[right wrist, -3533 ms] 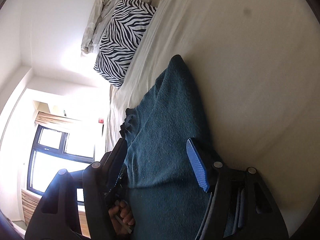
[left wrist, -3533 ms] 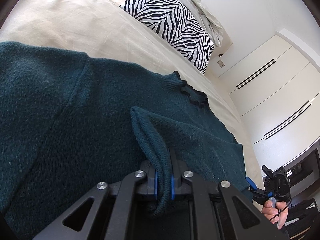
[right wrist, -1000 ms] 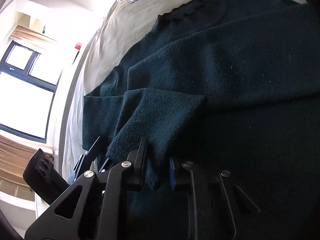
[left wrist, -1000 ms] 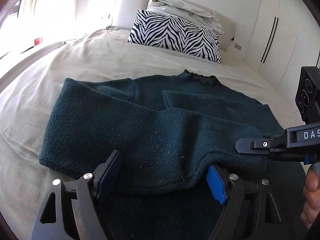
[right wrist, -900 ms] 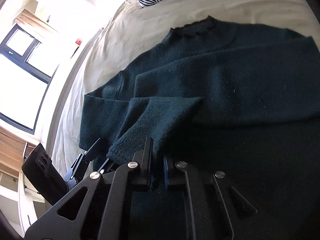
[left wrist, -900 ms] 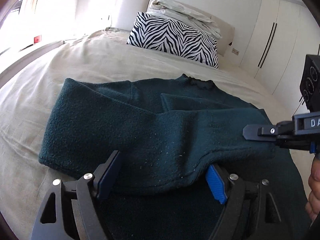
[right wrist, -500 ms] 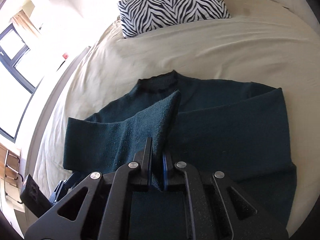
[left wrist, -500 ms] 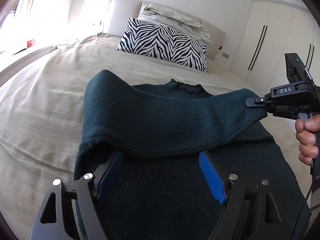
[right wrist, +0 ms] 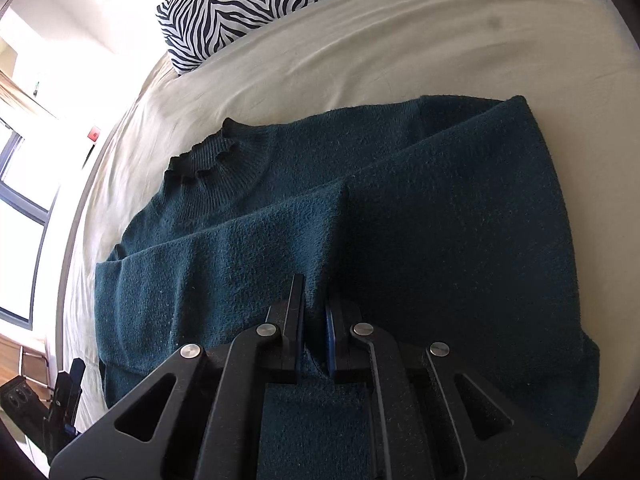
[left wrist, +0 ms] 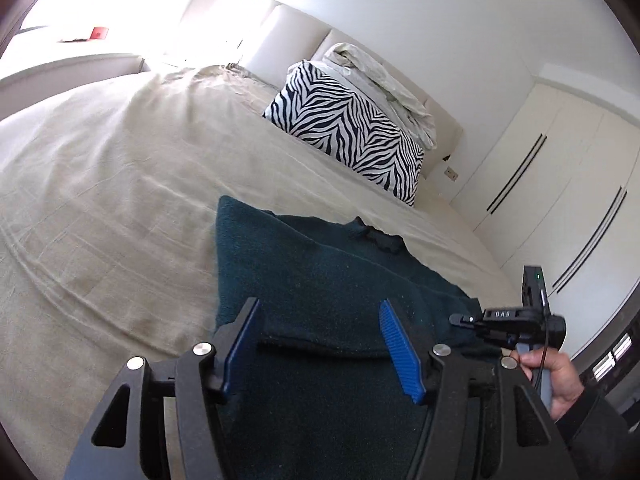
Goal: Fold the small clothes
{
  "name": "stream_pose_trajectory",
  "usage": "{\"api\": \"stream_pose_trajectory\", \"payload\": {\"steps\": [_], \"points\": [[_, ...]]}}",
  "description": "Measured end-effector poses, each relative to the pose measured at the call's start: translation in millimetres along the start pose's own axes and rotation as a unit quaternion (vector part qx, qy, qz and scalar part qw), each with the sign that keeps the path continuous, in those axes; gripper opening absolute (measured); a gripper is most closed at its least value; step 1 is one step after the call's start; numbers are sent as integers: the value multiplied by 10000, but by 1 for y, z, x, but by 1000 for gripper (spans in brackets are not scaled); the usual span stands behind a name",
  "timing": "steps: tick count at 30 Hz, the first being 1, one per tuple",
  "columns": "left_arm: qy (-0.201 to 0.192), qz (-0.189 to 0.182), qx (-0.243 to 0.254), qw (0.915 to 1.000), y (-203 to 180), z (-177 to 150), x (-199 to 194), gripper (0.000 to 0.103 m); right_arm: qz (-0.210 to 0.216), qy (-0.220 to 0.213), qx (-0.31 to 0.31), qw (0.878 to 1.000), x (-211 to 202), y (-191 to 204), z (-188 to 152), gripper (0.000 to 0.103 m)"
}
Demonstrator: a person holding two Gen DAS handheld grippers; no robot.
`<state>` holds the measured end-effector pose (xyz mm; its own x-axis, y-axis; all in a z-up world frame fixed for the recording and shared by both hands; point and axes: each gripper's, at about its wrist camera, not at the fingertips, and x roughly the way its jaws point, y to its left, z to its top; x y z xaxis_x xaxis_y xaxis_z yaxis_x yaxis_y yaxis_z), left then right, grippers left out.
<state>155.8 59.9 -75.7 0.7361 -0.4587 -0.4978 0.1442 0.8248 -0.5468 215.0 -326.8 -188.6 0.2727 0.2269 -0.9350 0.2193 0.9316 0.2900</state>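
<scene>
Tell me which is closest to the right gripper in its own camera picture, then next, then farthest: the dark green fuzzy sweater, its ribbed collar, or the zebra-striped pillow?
1. The dark green fuzzy sweater: nearest, a fold of it pinched in the right gripper.
2. Its ribbed collar: farther up, toward the left.
3. The zebra-striped pillow: farthest, at the top of the cream bed sheet.
</scene>
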Motion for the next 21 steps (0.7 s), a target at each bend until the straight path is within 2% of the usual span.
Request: {"api": "stream_pose_trajectory", "payload": {"steps": [3, 5, 7, 8, 10, 12, 13, 15, 16, 21], "points": [[47, 7, -409, 9992, 16, 31, 5, 60, 121, 11, 35, 9999, -1, -6, -4, 8], [237, -80, -438, 9987, 15, 49, 20, 58, 204, 11, 75, 9998, -2, -8, -6, 8], [476, -92, -246, 9985, 6, 60, 41, 57, 283, -1, 149, 9995, -2, -11, -8, 8], [670, -108, -187, 9975, 3, 63, 55, 57, 309, -11, 170, 9994, -2, -11, -9, 8], [939, -34, -237, 9953, 5, 62, 82, 49, 357, -29, 223, 9991, -2, -11, -11, 8], [1325, 84, -323, 9906, 13, 57, 111, 48, 420, -18, 307, 9986, -3, -14, -11, 8], [1466, 183, -388, 9883, 20, 53, 122, 40, 456, -8, 346, 9984, -3, -15, -11, 8], [1457, 200, -435, 9882, 31, 46, 130, 28, 544, 15, 398, 9977, -4, -19, -10, 9], [1415, 127, -479, 9887, 35, 45, 129, 25, 591, 26, 410, 9974, -4, -21, -10, 9], [1429, -161, -790, 9864, 47, 45, 123, 21, 722, 60, 542, 9959, -13, -29, -11, 12]]}}
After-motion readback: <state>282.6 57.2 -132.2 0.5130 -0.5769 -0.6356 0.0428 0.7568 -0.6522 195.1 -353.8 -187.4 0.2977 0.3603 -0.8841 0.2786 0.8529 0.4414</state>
